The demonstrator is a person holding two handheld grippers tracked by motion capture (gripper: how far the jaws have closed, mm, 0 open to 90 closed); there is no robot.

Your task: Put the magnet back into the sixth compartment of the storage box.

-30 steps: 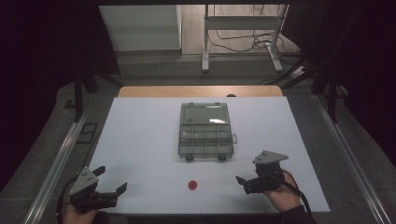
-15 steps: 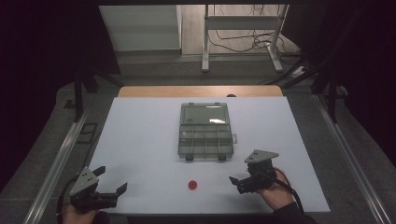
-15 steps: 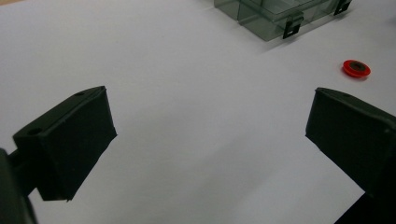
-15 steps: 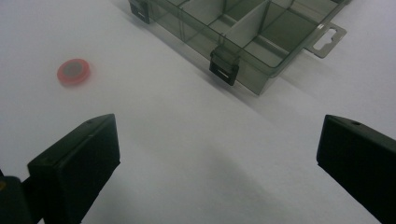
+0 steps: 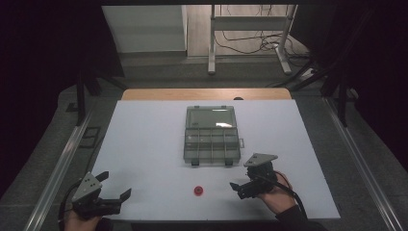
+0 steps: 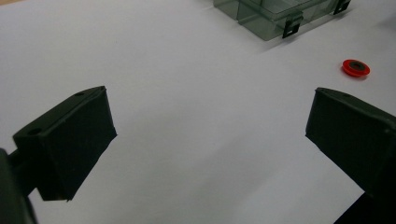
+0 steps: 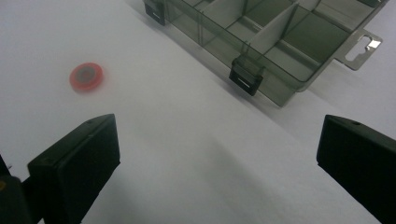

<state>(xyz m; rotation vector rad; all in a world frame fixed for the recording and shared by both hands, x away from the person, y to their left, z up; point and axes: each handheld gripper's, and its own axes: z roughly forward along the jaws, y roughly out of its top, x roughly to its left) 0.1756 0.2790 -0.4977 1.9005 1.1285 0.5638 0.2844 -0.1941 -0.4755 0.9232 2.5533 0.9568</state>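
A small red disc (image 5: 197,191) with a dark centre lies flat on the white table (image 5: 144,144) near its front edge. It also shows as the red disc (image 6: 356,67) and, slightly blurred, the red disc (image 7: 86,76). A smoky clear compartment box (image 5: 210,134) sits mid-table with its lid folded back. My right gripper (image 5: 239,186) is open just right of the disc, jaws wide apart and holding nothing (image 7: 217,154). At the front left corner, my left gripper (image 5: 115,185) is open and holds nothing (image 6: 210,135).
The box's near wall carries two dark latches (image 7: 245,74), and a hang tab (image 7: 364,46) sticks out of its side. Metal rails (image 5: 57,168) run along both table sides. A wooden strip (image 5: 207,94) borders the far edge.
My right gripper has moved left toward the red disc. My left gripper has stayed about where it was, open.
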